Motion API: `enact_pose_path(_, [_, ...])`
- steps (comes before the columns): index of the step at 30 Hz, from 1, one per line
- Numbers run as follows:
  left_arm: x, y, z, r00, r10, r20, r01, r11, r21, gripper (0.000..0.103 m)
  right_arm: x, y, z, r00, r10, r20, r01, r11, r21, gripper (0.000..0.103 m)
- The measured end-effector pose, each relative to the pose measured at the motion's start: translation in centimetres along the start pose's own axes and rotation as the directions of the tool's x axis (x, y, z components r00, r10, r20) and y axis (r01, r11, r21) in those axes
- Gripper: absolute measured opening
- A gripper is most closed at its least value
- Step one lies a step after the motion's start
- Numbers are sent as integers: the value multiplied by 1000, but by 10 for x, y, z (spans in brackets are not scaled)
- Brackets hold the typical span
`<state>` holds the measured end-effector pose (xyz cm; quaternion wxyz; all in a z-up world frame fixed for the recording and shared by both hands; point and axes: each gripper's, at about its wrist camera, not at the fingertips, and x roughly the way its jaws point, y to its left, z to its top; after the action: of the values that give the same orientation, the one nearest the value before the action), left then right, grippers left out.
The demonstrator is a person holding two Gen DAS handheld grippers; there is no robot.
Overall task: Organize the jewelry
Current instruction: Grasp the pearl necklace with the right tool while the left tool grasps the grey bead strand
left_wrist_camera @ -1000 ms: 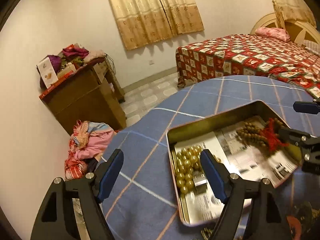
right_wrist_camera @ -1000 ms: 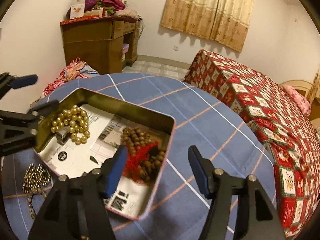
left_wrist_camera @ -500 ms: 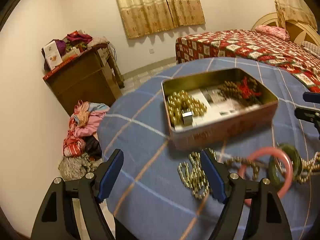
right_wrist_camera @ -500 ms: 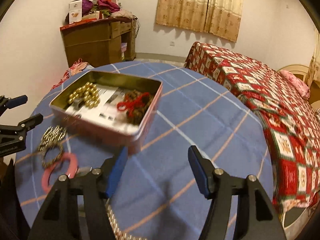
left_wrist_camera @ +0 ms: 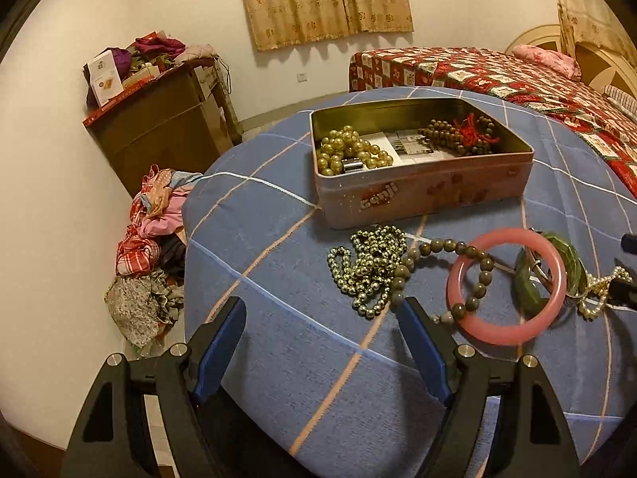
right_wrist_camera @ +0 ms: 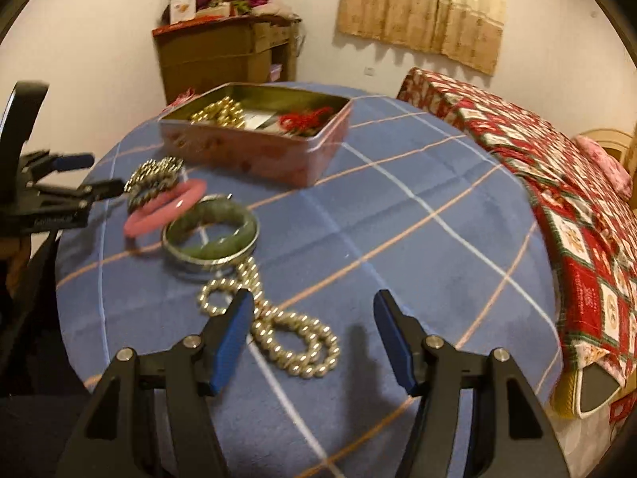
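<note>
A pink metal tin (left_wrist_camera: 422, 187) (right_wrist_camera: 254, 155) stands on the blue checked tablecloth (left_wrist_camera: 278, 342), holding a gold bead strand (left_wrist_camera: 350, 151) and brown beads with a red tassel (left_wrist_camera: 462, 131). Loose in front of it lie a metallic bead chain (left_wrist_camera: 370, 267), a brown bead bracelet (left_wrist_camera: 442, 255), a pink bangle (left_wrist_camera: 505, 286) (right_wrist_camera: 167, 207), a green bangle (left_wrist_camera: 557, 267) (right_wrist_camera: 211, 235) and a pearl necklace (right_wrist_camera: 278, 330). My left gripper (left_wrist_camera: 322, 318) hovers open near the table edge, short of the chain. My right gripper (right_wrist_camera: 312, 310) is open over the pearl necklace, holding nothing.
The round table's edge drops off at the left, above a pile of clothes (left_wrist_camera: 151, 247) on the floor. A wooden cabinet (left_wrist_camera: 159, 131) stands by the wall. A bed with a red patterned cover (right_wrist_camera: 557, 183) lies to the right.
Both grippers have pulled back from over the tin toward the table's near edge and sunk. The loose jewelry in front of the tin has come into view. Jaws unchanged.
</note>
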<state>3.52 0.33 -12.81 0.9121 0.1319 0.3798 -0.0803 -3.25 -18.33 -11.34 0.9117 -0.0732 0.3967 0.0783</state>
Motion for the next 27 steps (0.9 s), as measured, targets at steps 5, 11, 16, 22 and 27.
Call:
enact_pose_path(5, [7, 8, -2, 1000, 9, -10, -10, 1000, -26, 79, 13, -5, -5, 1000, 8, -20, -8, 1000, 4, 59])
enact_pose_path(11, [10, 18, -4, 1000, -8, -15, 7, 998, -64, 79, 17, -22, -2, 999, -32, -3, 32, 998, 63, 35])
enact_pose_path(16, [7, 20, -1, 1000, -31, 2, 31, 997, -71, 79, 16, -20, -4, 999, -33, 19, 32, 998, 62, 29])
enact_pose_path(22, [18, 12, 14, 1000, -22, 10, 23, 999, -41, 79, 17, -20, -3, 999, -36, 32, 34, 997, 72, 28])
enact_pose_path(27, [25, 5, 24, 999, -31, 19, 32, 999, -12, 79, 17, -22, -4, 999, -34, 36, 31, 997, 71, 28])
